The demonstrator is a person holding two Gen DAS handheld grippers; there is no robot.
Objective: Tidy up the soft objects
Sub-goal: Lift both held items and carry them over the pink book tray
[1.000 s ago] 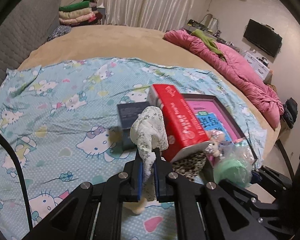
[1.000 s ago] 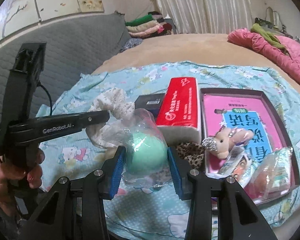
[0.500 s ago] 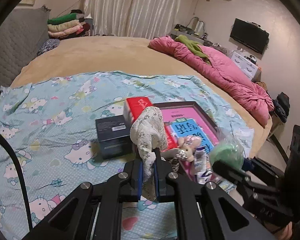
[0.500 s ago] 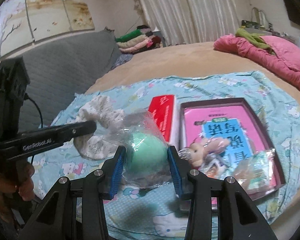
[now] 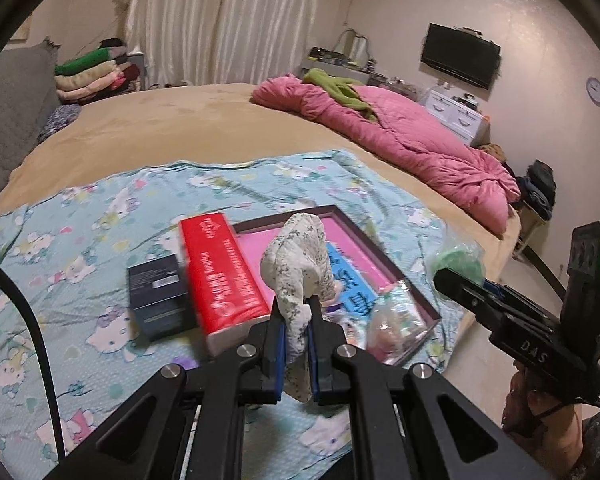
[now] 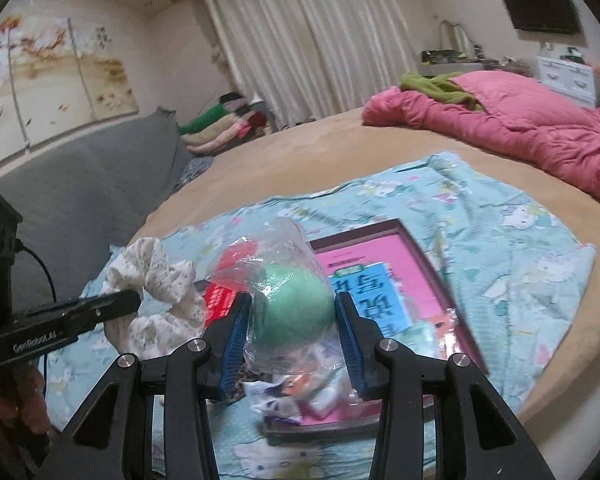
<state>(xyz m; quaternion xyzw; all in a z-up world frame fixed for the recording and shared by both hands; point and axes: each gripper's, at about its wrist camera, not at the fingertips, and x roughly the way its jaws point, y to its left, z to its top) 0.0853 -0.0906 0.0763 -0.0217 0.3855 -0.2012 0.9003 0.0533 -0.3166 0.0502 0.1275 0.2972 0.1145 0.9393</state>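
Note:
My left gripper [image 5: 296, 312] is shut on a white floral scrunchie [image 5: 300, 264] and holds it up above the bed; the scrunchie also shows in the right wrist view [image 6: 156, 300]. My right gripper [image 6: 292, 316] is shut on a green ball in a clear plastic bag [image 6: 292, 308], held in the air; the ball shows in the left wrist view [image 5: 460, 260] at the right. Below lies a dark-rimmed box with a pink book [image 5: 364, 240] and small wrapped soft toys [image 5: 392, 320] at its near end.
A red tissue pack [image 5: 220, 272] and a dark blue box [image 5: 156, 300] lie on the Hello Kitty sheet [image 5: 80, 240] left of the tray. A pink quilt [image 5: 400, 140] lies at the far right of the bed. Folded blankets [image 5: 96, 76] stack at the back.
Both grippers have risen and pulled back from the bed with their objects still held. The objects on the sheet look smaller and farther below.

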